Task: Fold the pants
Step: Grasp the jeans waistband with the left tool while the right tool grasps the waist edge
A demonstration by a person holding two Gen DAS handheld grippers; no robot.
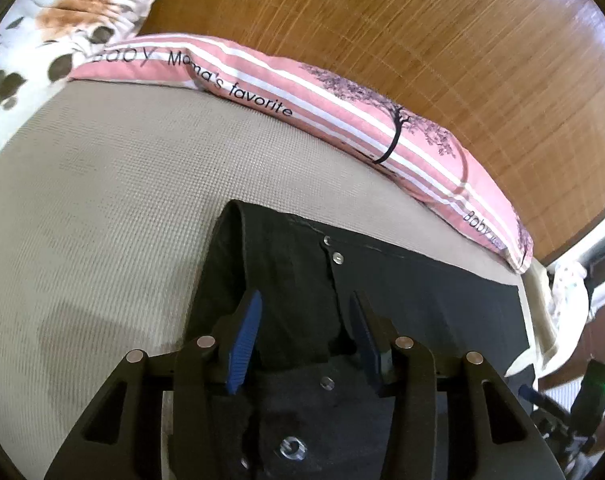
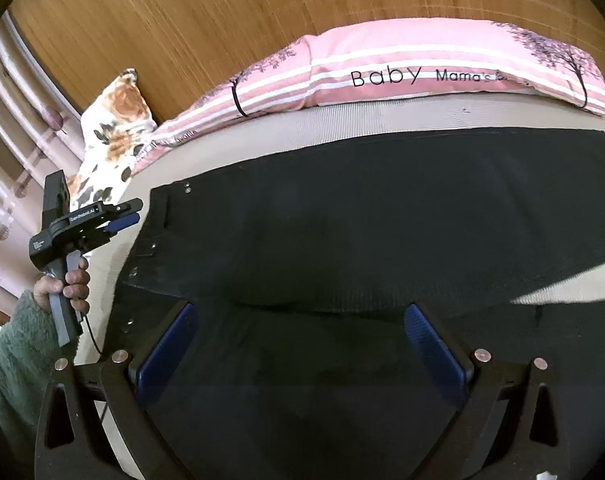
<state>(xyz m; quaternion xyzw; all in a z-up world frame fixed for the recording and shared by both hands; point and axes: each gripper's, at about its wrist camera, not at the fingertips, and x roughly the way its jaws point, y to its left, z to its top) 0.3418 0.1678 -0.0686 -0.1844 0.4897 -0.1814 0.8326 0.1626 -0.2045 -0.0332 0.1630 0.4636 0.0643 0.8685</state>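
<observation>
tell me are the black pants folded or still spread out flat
Partly folded: in the right wrist view the pants lie flat on the beige mat, with a doubled layer forming a rounded fold line across them.

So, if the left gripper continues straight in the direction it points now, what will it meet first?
Probably the black pants, near the button fly at the waistband; the left gripper already points down at that cloth, though depth is uncertain.
</observation>
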